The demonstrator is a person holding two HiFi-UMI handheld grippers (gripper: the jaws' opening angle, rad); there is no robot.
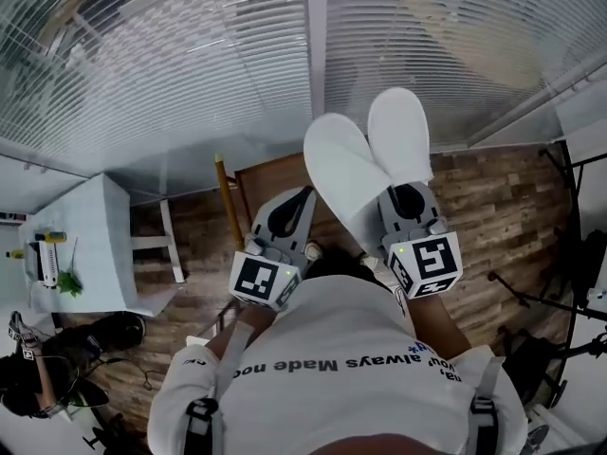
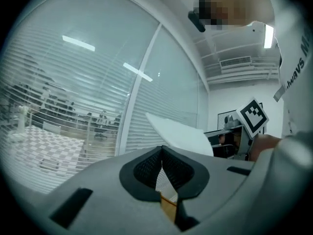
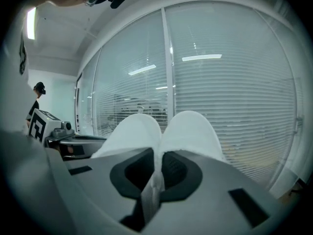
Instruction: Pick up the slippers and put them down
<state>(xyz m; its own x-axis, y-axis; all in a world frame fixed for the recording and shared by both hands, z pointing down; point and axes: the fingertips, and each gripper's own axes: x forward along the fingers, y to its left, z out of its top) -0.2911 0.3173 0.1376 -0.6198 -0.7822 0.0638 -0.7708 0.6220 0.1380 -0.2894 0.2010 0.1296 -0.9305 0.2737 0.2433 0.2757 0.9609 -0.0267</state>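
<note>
Two white slippers (image 1: 346, 171) (image 1: 399, 133) stick out side by side past my right gripper (image 1: 399, 193), which is shut on their heel ends. In the right gripper view the pair (image 3: 188, 131) rises from between the dark pads (image 3: 178, 168), pinched together at my right gripper (image 3: 157, 154). My left gripper (image 1: 303, 197) is just left of them, apart from the slippers. In the left gripper view my left gripper (image 2: 161, 150) has its pads meeting at the tips with nothing between them, and one slipper (image 2: 180, 133) shows beyond to the right.
A glass wall with slatted blinds (image 1: 190, 55) stands straight ahead. A brown wooden piece of furniture (image 1: 266, 180) sits below the grippers on the wood floor (image 1: 493, 207). A white table (image 1: 90, 240) with small items is at left. Dark stands (image 1: 531, 301) are at right.
</note>
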